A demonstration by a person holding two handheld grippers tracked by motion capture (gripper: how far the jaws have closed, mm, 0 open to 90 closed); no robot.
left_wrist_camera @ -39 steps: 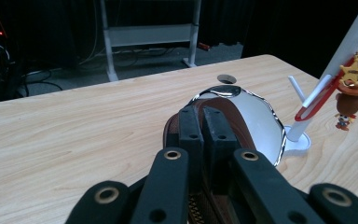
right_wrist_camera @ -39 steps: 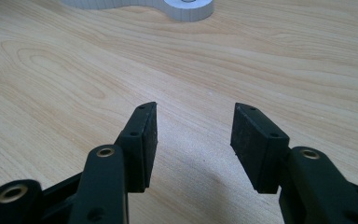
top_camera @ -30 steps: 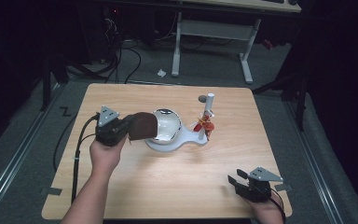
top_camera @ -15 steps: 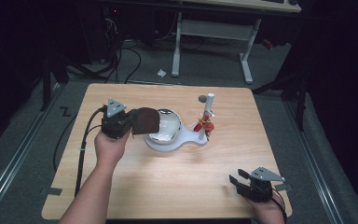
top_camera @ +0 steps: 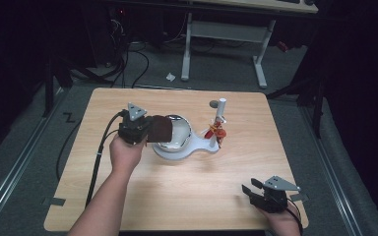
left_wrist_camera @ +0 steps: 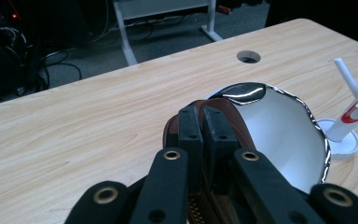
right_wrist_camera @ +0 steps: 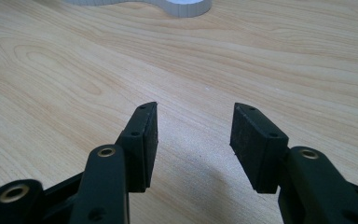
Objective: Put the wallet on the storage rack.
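Brown leather pouch (top_camera: 160,129), clamped in the left hand-held gripper (top_camera: 145,130), hangs at the shiny bowl's (top_camera: 177,132) rim on the wooden surface (top_camera: 187,191), apparently about to drop in, needing careful release, while the right hand-held gripper (top_camera: 253,189) rests open, empty.

No readable text, label, brand, number or sign can be made out in any of the views. No lettering is carried by the brown pouch (top_camera: 160,129) clamped in the left hand-held gripper (top_camera: 146,130), by the mirror stand (top_camera: 187,150) beside it, or by the counter (top_camera: 187,196).
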